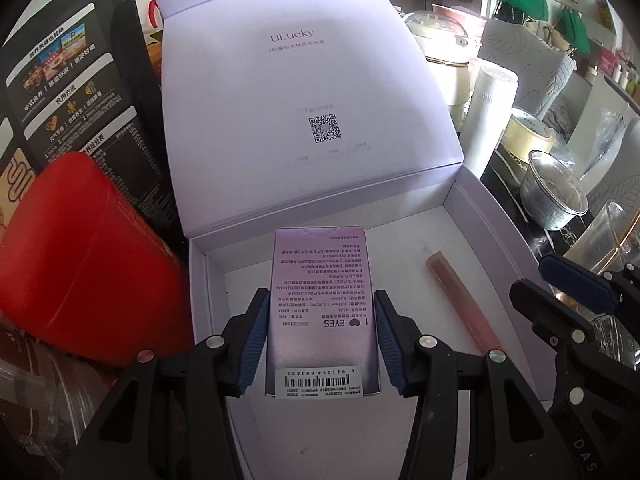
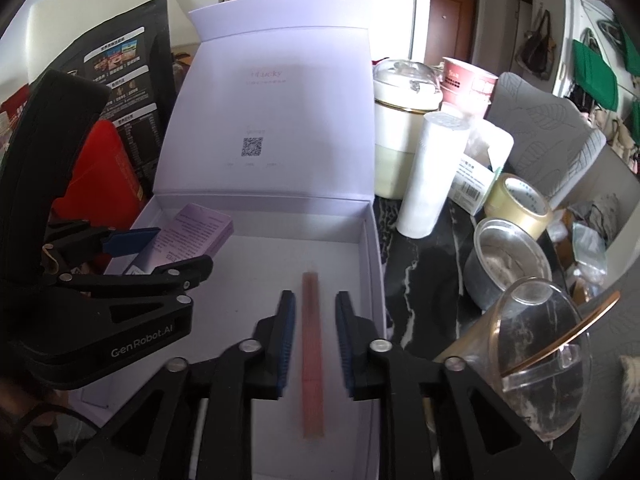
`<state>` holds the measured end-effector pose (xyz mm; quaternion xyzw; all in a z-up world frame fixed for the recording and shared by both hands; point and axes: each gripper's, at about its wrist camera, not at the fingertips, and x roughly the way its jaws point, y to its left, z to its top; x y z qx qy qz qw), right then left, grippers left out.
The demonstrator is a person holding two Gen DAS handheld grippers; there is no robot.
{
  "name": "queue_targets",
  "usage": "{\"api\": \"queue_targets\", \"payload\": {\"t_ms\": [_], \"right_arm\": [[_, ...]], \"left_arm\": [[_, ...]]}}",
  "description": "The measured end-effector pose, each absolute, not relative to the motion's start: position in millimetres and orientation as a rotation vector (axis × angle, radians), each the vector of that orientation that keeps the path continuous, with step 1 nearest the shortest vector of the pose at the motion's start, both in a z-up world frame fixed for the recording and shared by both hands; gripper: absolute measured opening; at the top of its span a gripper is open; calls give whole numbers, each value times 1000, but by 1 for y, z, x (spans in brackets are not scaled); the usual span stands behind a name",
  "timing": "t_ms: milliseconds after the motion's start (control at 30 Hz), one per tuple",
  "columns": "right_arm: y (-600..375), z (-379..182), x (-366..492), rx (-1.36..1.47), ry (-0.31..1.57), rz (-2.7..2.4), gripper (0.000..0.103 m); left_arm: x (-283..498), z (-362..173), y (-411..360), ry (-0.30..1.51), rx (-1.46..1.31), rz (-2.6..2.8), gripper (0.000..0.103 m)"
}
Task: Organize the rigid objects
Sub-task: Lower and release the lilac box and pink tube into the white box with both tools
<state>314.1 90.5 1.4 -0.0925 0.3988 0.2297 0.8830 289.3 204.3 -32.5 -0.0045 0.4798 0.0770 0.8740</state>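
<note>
lilac carton (image 1: pixel 322 312) and pink stick (image 1: pixel 464 300) – both lying flat inside open white box (image 1: pixel 460 216).

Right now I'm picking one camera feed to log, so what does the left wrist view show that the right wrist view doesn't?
Left wrist only: the barcode label and "EYES" print on the purple carton, clamped by the left gripper.

Right wrist only: a white fridge, a brown door, and the right gripper open, its fingers either side of the pink stick.

Both: the open white uLucky box, carton, stick, tape roll, metal bowl and red box.
</note>
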Motion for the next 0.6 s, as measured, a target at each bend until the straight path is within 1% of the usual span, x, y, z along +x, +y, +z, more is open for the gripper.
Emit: {"api": "queue_targets", "payload": {"t_ms": [67, 133, 200, 233, 600], "right_arm": [[86, 4, 315, -179, 829, 471, 27], [83, 8, 314, -176, 820, 460, 28], [82, 12, 312, -180, 804, 446, 27], [81, 14, 311, -181, 796, 441, 28], [78, 42, 295, -167, 726, 422, 28]], "left_arm": [[289, -30, 205, 1006, -14, 170, 52], [287, -27, 205, 1001, -11, 179, 58], [285, -24, 206, 997, -7, 191, 75], [284, -22, 206, 992, -9, 196, 77], [266, 6, 204, 935, -15, 208, 77]]}}
